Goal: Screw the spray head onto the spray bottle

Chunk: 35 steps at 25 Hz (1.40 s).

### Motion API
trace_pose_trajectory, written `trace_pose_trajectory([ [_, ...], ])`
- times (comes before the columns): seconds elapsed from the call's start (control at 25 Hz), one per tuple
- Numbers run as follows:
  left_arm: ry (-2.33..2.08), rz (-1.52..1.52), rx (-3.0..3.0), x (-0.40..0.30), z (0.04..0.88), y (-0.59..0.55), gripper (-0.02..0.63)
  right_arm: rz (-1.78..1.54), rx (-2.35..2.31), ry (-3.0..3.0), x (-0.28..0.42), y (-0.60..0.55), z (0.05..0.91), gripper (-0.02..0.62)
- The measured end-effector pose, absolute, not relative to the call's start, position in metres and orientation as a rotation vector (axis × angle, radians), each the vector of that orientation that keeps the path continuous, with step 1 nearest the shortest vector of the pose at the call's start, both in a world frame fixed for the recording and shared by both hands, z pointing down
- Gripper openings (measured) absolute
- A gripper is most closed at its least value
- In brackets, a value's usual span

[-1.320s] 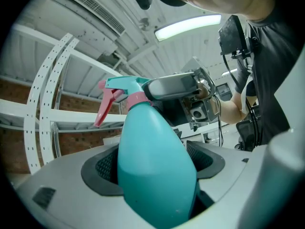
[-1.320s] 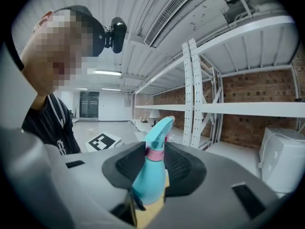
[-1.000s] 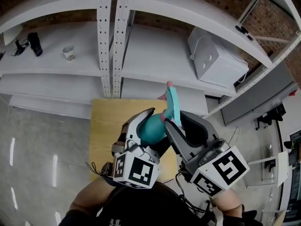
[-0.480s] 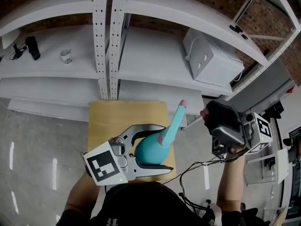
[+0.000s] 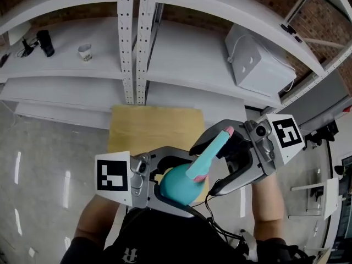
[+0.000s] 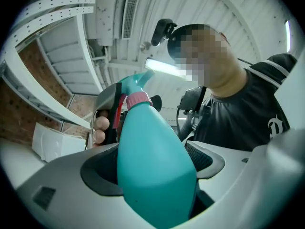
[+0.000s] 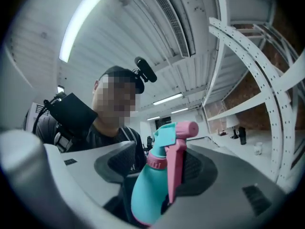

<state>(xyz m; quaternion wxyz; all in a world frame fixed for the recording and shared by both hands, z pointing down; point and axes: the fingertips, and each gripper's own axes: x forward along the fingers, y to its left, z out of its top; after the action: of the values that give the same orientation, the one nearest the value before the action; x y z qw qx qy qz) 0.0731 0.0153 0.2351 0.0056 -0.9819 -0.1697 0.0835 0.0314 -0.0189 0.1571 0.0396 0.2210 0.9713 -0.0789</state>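
Teal plastic spray bottle [image 5: 179,187] is squeezed still in the left gripper's [image 5: 191,181] jaws so the right gripper's [image 5: 202,169] jaws, just opened wide, can grab its pink spray head [image 5: 213,150] again.

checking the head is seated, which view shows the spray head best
The right gripper view: the spray head stands side-on, with pink nozzle, trigger and collar clear. The left gripper view shows only its collar and teal top behind the bottle. The head view sees it from above, with little detail.

Wore a black T-shirt [image 5: 165,243] with small white print [image 5: 130,253] and white-striped shoulders. Had a light grey left gripper [image 5: 190,185] and right gripper [image 5: 202,169]: dark ribbed pads [image 7: 116,163], white cubes [image 5: 113,172] with black square markers, thin black cables [image 5: 207,205].
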Motion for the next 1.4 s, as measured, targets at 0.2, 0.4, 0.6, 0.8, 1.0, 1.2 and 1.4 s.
trace_pose_trajectory([
  [0.2, -0.438, 0.124, -3.094, 0.070, 0.251, 0.003, 0.394, -0.195, 0.536, 3.136, 0.022, -0.030, 0.169, 0.133],
  [0.4, -0.170, 0.027, -3.161, 0.070, 0.262, -0.028, 0.394, -0.102, 0.112, 3.342, 0.018, -0.057, 0.183, 0.132],
  [0.6, 0.318, -0.077, -3.139, 0.075, 0.271, -0.075, 0.394, -0.260, -0.558, 3.361, 0.026, -0.101, 0.203, 0.132],
  [0.8, 0.846, -0.324, -2.938, 0.072, 0.298, -0.115, 0.395, -0.394, -1.031, 3.220, 0.033, -0.132, 0.223, 0.132],
  [1.0, 0.925, -0.258, -2.946, 0.069, 0.302, -0.127, 0.396, -0.447, -1.144, 3.140, 0.036, -0.136, 0.227, 0.132],
  [1.2, 0.977, -0.252, -2.943, 0.059, 0.302, -0.138, 0.395, -0.400, -1.140, 3.135, 0.046, -0.118, 0.218, 0.132],
  [1.4, 0.959, -0.279, -2.924, 0.063, 0.304, -0.139, 0.396, -0.226, -1.095, 3.233, 0.025, -0.101, 0.217, 0.132],
])
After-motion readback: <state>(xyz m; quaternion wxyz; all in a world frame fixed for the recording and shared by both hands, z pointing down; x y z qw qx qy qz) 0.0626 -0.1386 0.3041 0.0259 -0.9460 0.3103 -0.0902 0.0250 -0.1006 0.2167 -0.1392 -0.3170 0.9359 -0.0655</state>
